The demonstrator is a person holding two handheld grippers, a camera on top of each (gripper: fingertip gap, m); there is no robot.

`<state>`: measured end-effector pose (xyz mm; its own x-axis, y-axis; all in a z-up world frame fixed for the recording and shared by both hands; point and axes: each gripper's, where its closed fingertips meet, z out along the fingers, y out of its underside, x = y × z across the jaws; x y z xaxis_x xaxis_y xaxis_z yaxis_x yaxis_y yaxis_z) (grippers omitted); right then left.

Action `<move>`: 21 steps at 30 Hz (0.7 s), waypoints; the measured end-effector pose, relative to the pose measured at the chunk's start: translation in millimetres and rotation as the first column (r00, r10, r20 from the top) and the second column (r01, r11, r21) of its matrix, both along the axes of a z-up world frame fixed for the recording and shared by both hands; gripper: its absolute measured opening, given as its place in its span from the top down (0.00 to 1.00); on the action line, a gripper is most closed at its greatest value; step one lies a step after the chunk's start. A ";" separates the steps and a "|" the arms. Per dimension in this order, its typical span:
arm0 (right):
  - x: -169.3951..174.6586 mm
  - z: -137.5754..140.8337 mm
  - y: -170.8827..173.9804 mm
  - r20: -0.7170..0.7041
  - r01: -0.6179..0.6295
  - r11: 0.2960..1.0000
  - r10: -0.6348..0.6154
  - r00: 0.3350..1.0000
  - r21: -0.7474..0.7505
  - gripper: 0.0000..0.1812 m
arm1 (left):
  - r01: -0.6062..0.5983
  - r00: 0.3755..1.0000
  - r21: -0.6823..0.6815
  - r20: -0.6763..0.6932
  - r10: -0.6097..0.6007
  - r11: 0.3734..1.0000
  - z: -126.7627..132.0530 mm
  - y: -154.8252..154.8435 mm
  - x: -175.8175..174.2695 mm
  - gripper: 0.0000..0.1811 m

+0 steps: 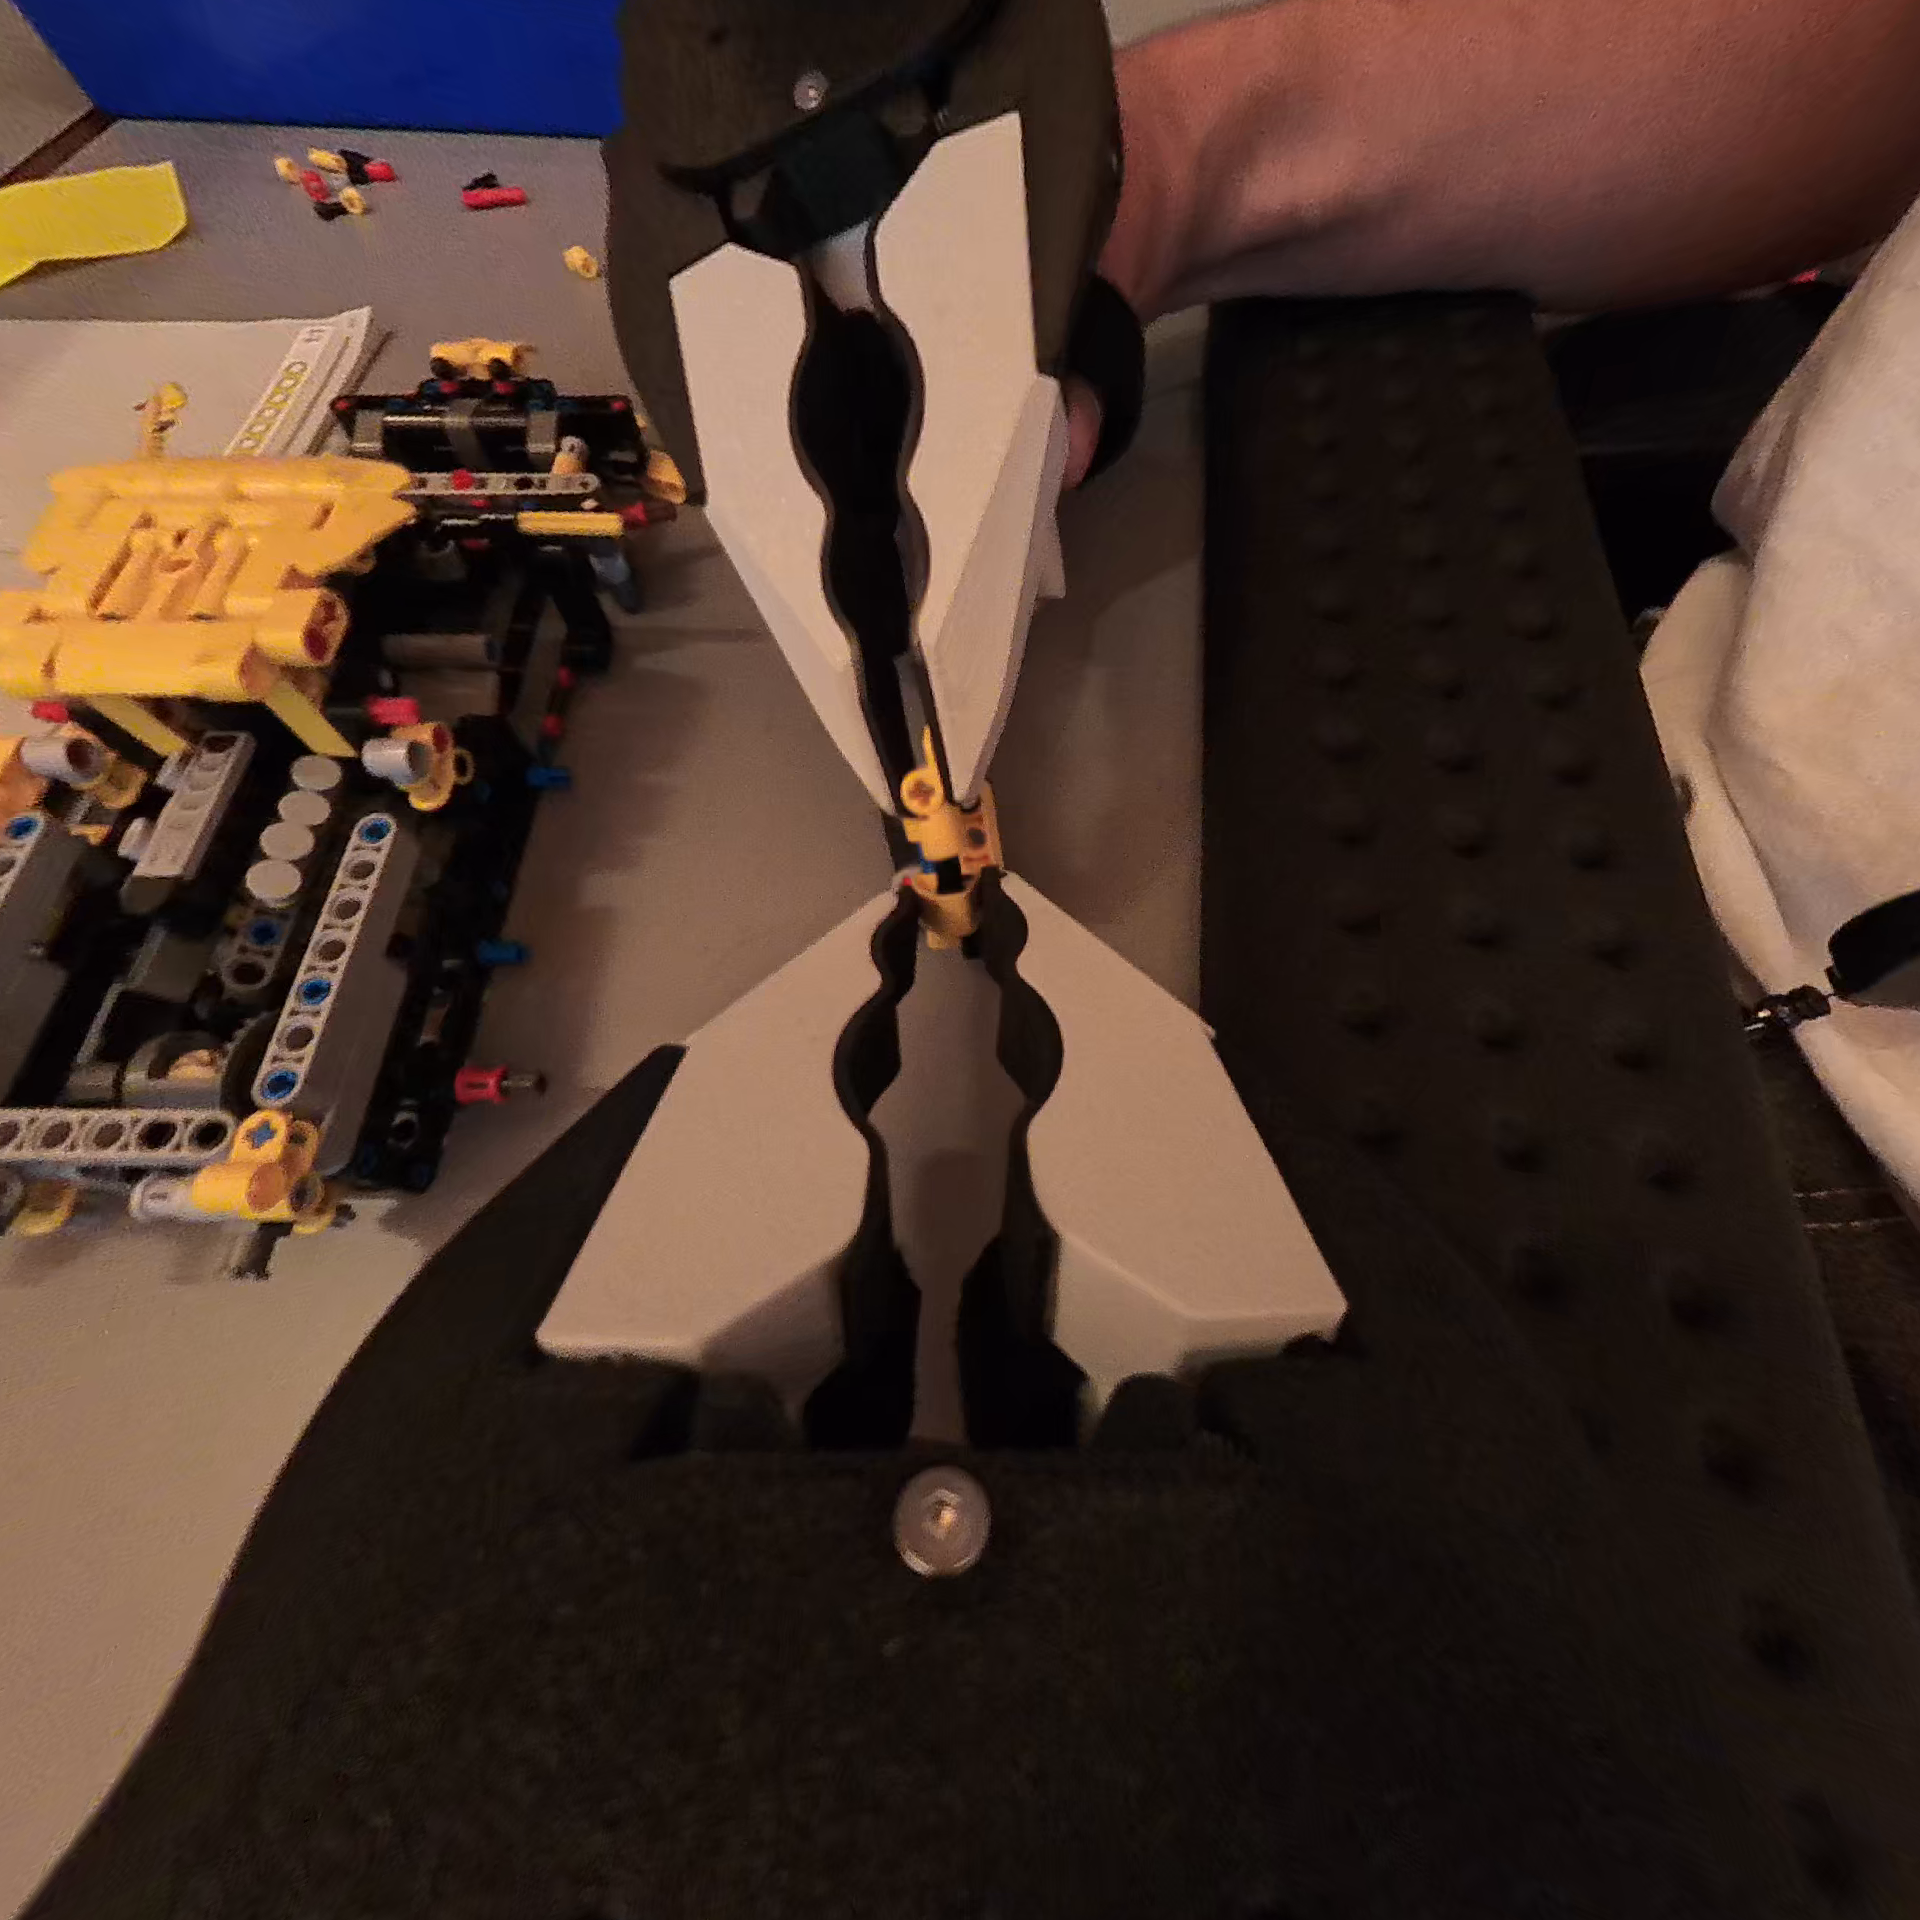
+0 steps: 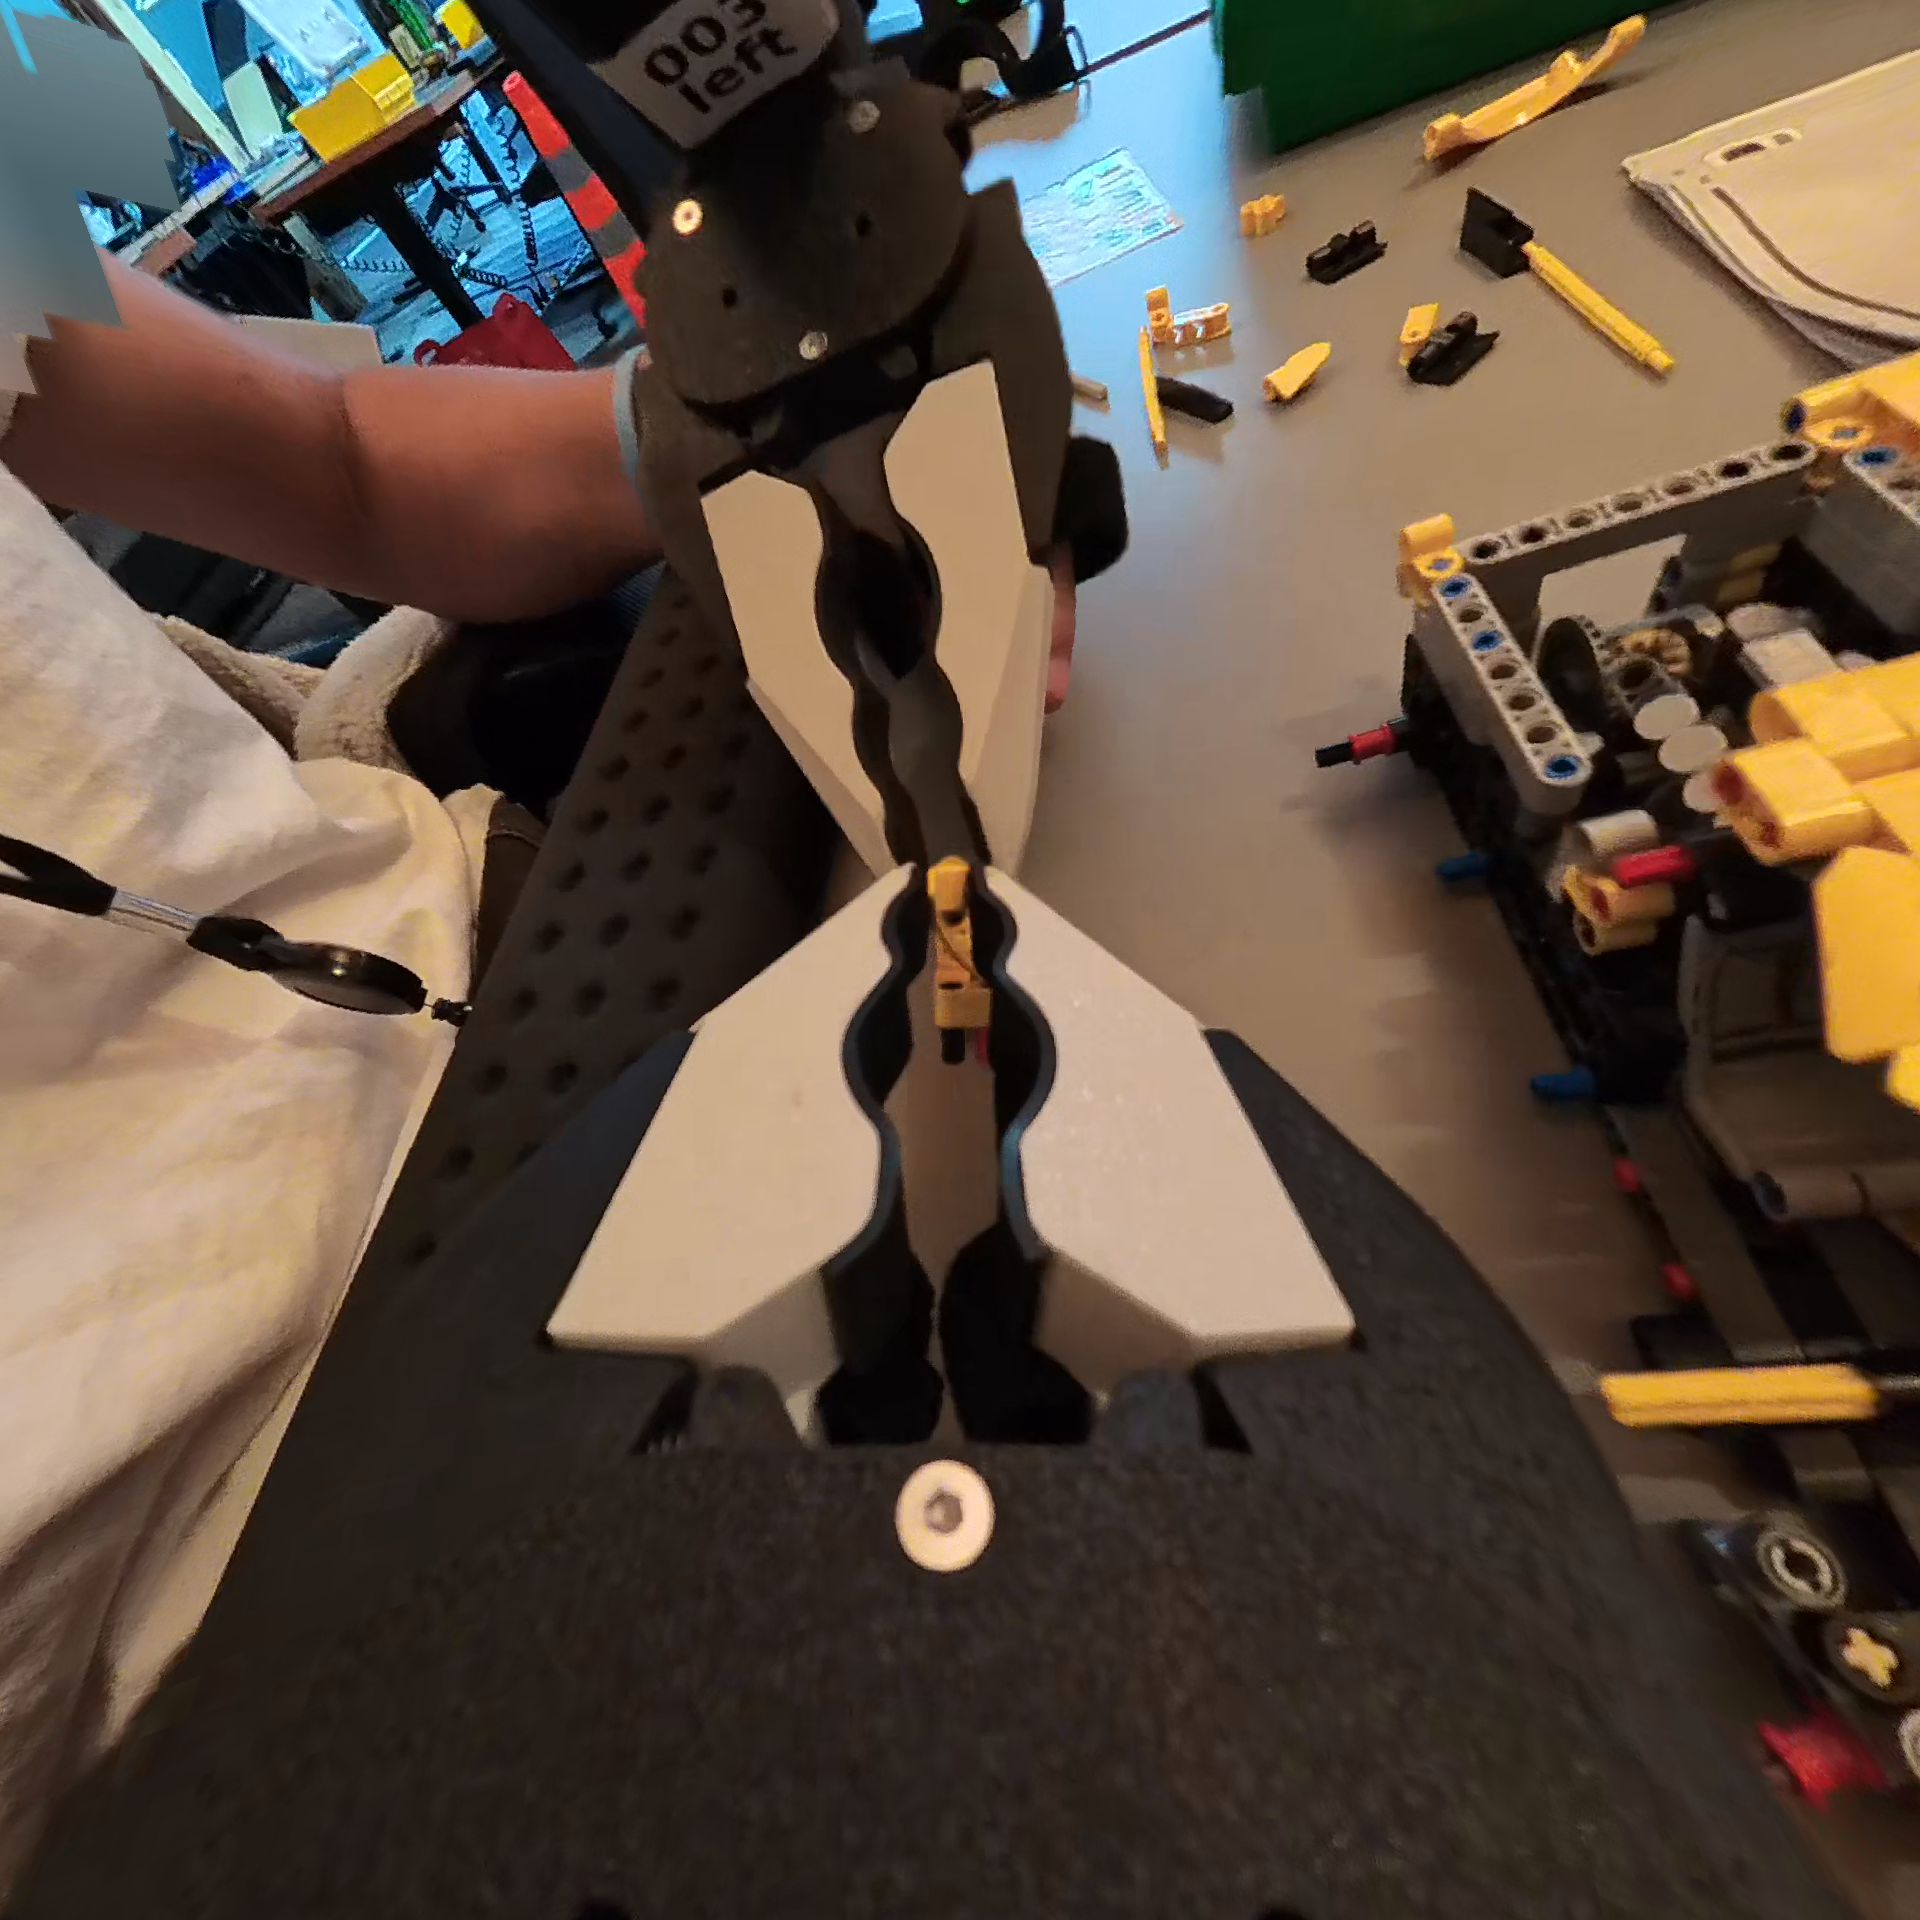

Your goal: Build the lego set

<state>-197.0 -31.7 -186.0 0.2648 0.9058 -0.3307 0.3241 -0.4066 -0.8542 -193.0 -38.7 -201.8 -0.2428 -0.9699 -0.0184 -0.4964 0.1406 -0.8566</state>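
In the left wrist view, the left gripper (image 1: 940, 899) is seen with its jaws nearly closed, pinching the lower end of a small yellow sub-assembly (image 1: 948, 847) held in the air above the near edge of the grey table (image 1: 727, 727); the right gripper (image 1: 928, 792) meets it tip to tip from the far side, its jaws drawn almost together on the upper end. A large part-built model (image 1: 260, 810), a black and grey frame with a yellow block on top, is seen at the table's left side, with loose pins (image 1: 343, 182) scattered toward the far left corner. In the right wrist view, the same yellow sub-assembly (image 2: 954, 961) is held between the narrowly parted jaws of the right gripper (image 2: 951, 935), with the left gripper (image 2: 940, 857) closed on its far end. The model (image 2: 1662, 790) stands at the right edge, and many loose pieces (image 2: 1351, 322) lie unused beyond it, so the build is judged well advanced but unfinished. The sub-assembly appears small, yellow with black and red pins, and is not yet fitted to the model.
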 end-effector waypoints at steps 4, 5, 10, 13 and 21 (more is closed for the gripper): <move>-2.0 -0.3 -0.4 0.065 -0.016 0.997 0.011 0.998 0.075 0.97 | -0.002 1.000 0.045 -0.008 0.003 0.999 -1.0 0.3 0.8 0.94; -2.2 -0.3 -0.1 0.081 -0.016 0.997 0.009 0.997 0.081 0.97 | -0.007 1.000 0.039 -0.011 0.007 0.999 -1.1 0.9 0.8 0.94; -4.2 -1.6 -0.6 0.136 -0.047 0.993 0.033 0.990 0.104 0.96 | -0.002 1.000 0.032 -0.018 0.003 0.999 -2.2 0.4 -0.1 0.94; -4.3 -3.1 0.5 0.216 -0.080 0.982 0.042 0.976 0.170 0.96 | -0.002 1.000 0.041 -0.019 0.003 0.999 -3.4 0.8 0.6 0.94; -7.6 -8.9 0.2 0.444 -0.186 0.957 0.071 0.893 0.221 0.95 | 0.004 1.000 0.064 -0.028 -0.002 0.998 -8.5 -0.1 -0.7 0.94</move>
<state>-204.5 -31.5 -194.8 0.2031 0.9787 0.0309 0.7151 -0.1266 -0.6875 -193.7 -38.8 -210.4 -0.2467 -0.9663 -0.0740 -0.5198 0.1964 -0.8314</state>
